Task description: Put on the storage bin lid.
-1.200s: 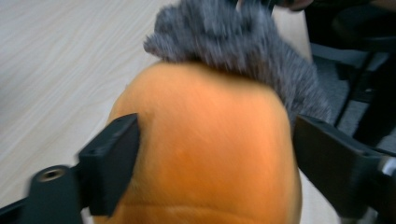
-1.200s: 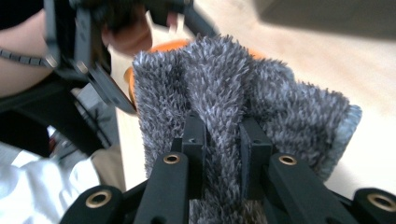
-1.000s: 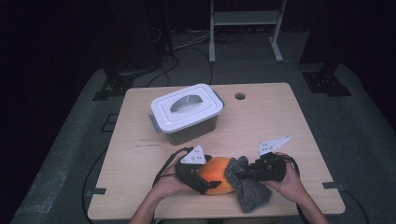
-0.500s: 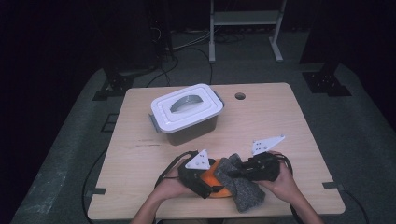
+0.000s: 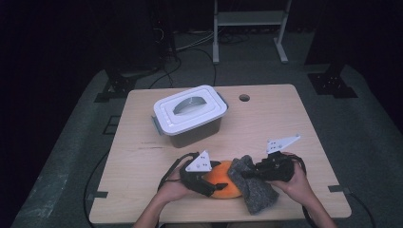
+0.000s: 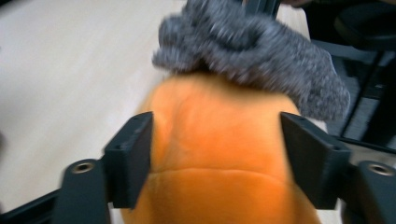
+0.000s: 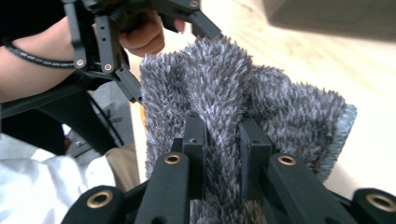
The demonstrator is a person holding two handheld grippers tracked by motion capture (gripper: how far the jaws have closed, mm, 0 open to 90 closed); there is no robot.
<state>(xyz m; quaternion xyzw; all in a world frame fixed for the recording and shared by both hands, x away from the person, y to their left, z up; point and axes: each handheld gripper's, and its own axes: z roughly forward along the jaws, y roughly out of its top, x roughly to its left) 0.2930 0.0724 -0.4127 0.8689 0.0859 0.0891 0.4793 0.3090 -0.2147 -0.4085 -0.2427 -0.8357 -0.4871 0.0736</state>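
1. My right gripper (image 7: 222,140) has its jaws pressed together on a fold of the shaggy grey fibre cloth (image 7: 243,93), with pile bunched up between the pads

2. My left gripper (image 6: 219,158) has just been closing around the round orange plush toy (image 6: 219,154); in the left gripper view the pads press on its flanks, so I read it as pinched

3. From the high view, the left gripper (image 5: 202,173) and right gripper (image 5: 266,170) sit close together at the near edge of the light wooden table (image 5: 285,123), with the orange toy (image 5: 222,183) between them and the grey cloth (image 5: 254,187) draped over its right side, trailing toward me

4. The white-lidded plastic storage box with a grey handle (image 5: 190,114) stands well apart, farther up the table, lid on

5. I judge the step in hand to be wiping or wrapping the toy: one hand steadies it while the other works the cloth

6. Next I would keep the left grip firm and draw the cloth across the toy, without letting the fold slip
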